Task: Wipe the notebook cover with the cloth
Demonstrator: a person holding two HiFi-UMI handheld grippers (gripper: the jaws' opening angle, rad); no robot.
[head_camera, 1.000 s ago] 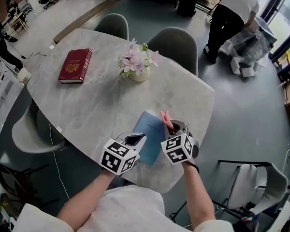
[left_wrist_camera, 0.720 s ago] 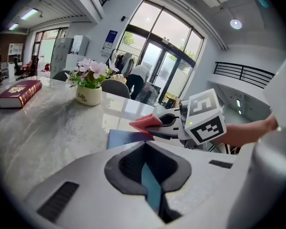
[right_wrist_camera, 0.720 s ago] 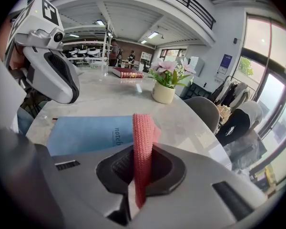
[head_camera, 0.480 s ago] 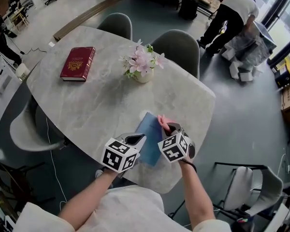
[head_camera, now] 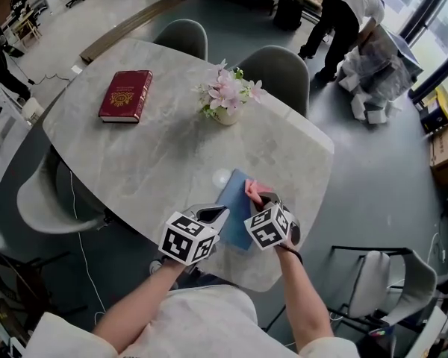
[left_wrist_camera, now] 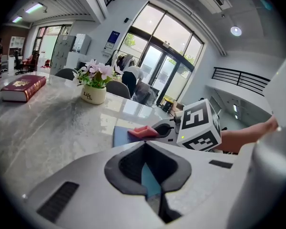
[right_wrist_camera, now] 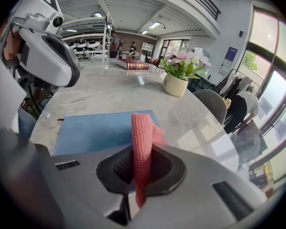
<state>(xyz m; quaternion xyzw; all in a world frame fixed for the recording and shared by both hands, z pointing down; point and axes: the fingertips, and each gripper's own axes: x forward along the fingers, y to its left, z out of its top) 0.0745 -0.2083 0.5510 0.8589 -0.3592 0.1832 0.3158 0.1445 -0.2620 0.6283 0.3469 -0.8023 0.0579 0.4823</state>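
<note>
A blue notebook (head_camera: 236,203) lies flat near the table's front edge, also in the right gripper view (right_wrist_camera: 100,130). My right gripper (head_camera: 260,198) is shut on a pink knitted cloth (head_camera: 252,190) over the notebook's right edge. The cloth (right_wrist_camera: 142,147) stands up between the jaws. My left gripper (head_camera: 214,214) is shut, its tip at the notebook's near left edge. Only a sliver of blue (left_wrist_camera: 150,178) shows through its jaws (left_wrist_camera: 150,175). Whether it presses on the cover I cannot tell. The left gripper view shows the cloth (left_wrist_camera: 144,130) and right gripper (left_wrist_camera: 164,128) on the notebook.
A red hardcover book (head_camera: 125,95) lies far left on the grey marble table (head_camera: 157,162). A vase of pink flowers (head_camera: 228,99) stands mid-table. Grey chairs (head_camera: 272,69) line the far side. A person (head_camera: 343,10) bends over bags at the back right.
The head camera has shifted slightly. The right gripper with the cloth has edged a little over the notebook; the left gripper holds its place. The person behind has moved.
</note>
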